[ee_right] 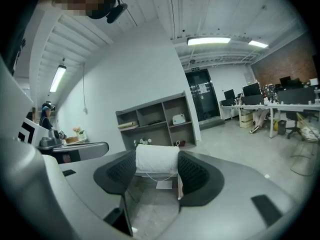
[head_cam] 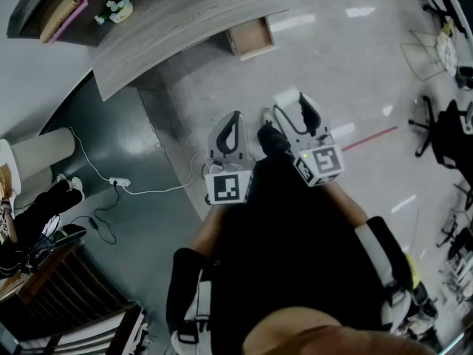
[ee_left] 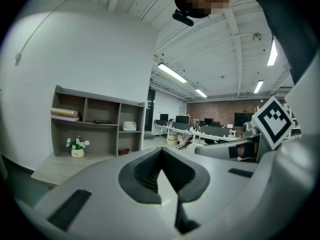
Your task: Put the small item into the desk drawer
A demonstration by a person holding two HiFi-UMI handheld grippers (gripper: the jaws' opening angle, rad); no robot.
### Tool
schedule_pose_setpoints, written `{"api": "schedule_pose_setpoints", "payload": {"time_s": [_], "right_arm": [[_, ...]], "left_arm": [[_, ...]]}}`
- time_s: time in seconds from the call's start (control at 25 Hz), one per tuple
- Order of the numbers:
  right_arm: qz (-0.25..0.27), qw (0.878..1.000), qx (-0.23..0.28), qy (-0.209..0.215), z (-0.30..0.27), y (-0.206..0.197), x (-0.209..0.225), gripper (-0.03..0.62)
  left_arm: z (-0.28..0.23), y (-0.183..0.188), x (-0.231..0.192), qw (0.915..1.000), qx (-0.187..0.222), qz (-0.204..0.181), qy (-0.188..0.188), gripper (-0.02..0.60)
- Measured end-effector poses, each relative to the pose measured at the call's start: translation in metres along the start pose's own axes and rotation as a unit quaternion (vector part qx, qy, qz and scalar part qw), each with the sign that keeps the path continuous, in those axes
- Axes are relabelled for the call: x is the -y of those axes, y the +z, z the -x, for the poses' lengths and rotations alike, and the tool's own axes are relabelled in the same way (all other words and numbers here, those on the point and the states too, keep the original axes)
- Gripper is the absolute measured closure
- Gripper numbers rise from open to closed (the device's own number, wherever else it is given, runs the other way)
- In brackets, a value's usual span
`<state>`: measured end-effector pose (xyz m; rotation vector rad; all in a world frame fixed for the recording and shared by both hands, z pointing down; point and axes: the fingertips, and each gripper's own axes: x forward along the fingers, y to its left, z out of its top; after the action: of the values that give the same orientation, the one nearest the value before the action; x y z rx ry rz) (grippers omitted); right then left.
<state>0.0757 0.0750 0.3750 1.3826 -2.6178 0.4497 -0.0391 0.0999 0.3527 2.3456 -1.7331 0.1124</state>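
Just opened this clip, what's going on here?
A person stands on the floor, a way back from the desk, with a gripper in each hand. The right gripper has its fingers shut on a small white item. The left gripper is shut and empty. The desk drawer stands open, and the item is not yet in it.

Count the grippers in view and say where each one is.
2. The left gripper, shut and empty, is left of centre in the head view. The right gripper, just beside it, is shut on the small white item. No others appear hidden.
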Motion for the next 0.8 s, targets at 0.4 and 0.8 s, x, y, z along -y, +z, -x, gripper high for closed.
{"api": "schedule_pose_setpoints", "payload": {"time_s": [0.4, 0.8], "right_arm": [[-0.006, 1.0, -0.019, 0.015, -0.037, -0.001, 0.027, 0.332], [-0.007, 0.999, -0.024, 0.026, -0.058, -0.003, 0.039, 0.332]], "left_arm": [[-0.042, 0.007, -0.012, 0.9996, -0.016, 0.0, 0.024, 0.583], [-0.059, 0.011, -0.016, 0.9991, -0.015, -0.002, 0.04, 0.583]]}}
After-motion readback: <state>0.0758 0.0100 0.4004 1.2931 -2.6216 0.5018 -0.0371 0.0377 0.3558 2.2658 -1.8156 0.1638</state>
